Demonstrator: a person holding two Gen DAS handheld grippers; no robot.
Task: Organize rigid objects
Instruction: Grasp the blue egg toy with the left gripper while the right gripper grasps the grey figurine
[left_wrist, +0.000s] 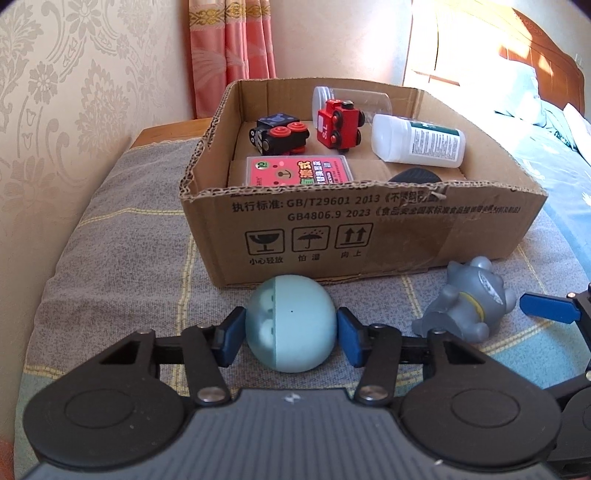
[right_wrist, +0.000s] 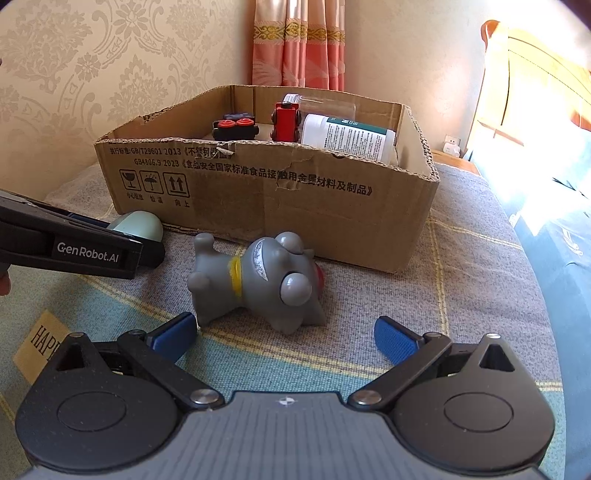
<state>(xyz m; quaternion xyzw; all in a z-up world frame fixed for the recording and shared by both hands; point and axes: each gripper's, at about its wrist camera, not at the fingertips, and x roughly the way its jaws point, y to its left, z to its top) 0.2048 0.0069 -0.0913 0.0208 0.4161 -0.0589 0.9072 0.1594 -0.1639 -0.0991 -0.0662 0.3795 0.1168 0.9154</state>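
Item one: pale blue ball (left_wrist: 291, 323), at lower centre of the left wrist view, resting on the grey checked blanket (left_wrist: 129, 240) just in front of the cardboard box (left_wrist: 369, 236). My left hand-held gripper (left_wrist: 291, 334) had its blue pads pressed against both sides of it.

Item two: grey cat figurine (right_wrist: 258, 280), lying on its side at centre of the right wrist view, near the box front. My right hand-held gripper (right_wrist: 286, 338) stood wide open just short of it, holding nothing.

Item three: box contents, upper centre of the left view: black toy car (left_wrist: 279, 138), red toy train (left_wrist: 340, 123), white bottle (left_wrist: 417, 142), clear jar (left_wrist: 351, 101), pink card pack (left_wrist: 299, 171).
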